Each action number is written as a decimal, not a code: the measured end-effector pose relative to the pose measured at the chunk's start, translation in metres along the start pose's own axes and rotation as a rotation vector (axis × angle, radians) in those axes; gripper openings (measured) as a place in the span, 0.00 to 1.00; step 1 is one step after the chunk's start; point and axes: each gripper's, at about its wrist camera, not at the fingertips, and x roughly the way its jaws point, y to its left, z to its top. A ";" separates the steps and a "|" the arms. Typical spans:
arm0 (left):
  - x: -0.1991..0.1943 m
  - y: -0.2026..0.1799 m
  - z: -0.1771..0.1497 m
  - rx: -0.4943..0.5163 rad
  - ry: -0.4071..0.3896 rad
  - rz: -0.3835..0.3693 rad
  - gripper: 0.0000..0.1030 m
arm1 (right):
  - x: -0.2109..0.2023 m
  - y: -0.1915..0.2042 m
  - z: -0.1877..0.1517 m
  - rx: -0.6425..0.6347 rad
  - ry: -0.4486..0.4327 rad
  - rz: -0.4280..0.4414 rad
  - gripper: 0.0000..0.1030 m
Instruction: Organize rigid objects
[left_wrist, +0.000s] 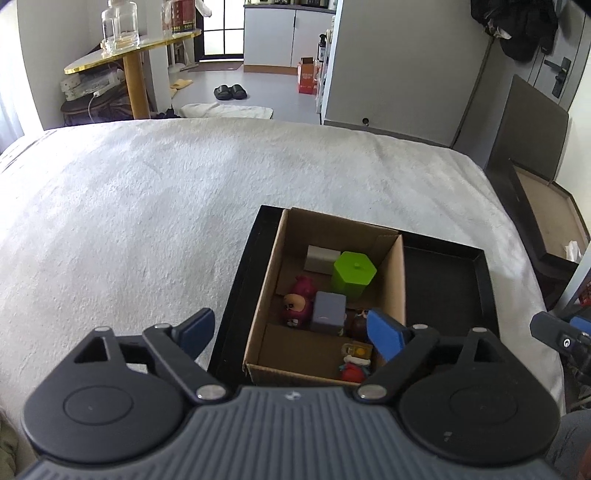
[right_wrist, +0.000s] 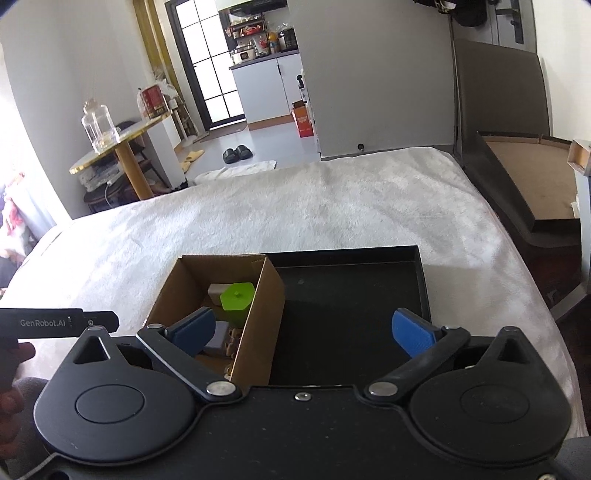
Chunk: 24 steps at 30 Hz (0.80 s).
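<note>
A cardboard box (left_wrist: 391, 273) sits in the left part of a black tray (left_wrist: 443, 291) on the white bed cover. In the box lie a green hexagonal container (left_wrist: 352, 275), a grey block (left_wrist: 320, 258), a blue-grey cube (left_wrist: 328, 312), a pink toy figure (left_wrist: 297, 304) and small figures near the front. My left gripper (left_wrist: 291, 328) is open and empty just above the box's near end. My right gripper (right_wrist: 303, 330) is open and empty, over the box wall (right_wrist: 258, 325) and the black tray (right_wrist: 351, 314). The green container (right_wrist: 238, 297) shows in the right wrist view too.
The white bed cover (left_wrist: 147, 221) spreads to the left and beyond. A dark headboard and a wooden ledge (right_wrist: 524, 184) stand at the right. A gold-rimmed round table (left_wrist: 129, 51) with a glass jar stands past the bed's far edge. The other gripper's body (right_wrist: 55, 323) shows at the left.
</note>
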 end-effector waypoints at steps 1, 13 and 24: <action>-0.002 -0.001 0.000 -0.002 -0.001 -0.003 0.89 | -0.002 -0.002 0.001 0.005 0.003 0.002 1.00; -0.037 -0.025 -0.006 0.069 -0.039 -0.041 0.98 | -0.035 -0.009 0.001 0.037 -0.012 -0.028 1.00; -0.075 -0.030 -0.012 0.112 -0.071 -0.051 0.99 | -0.068 -0.009 -0.001 0.080 -0.028 -0.044 1.00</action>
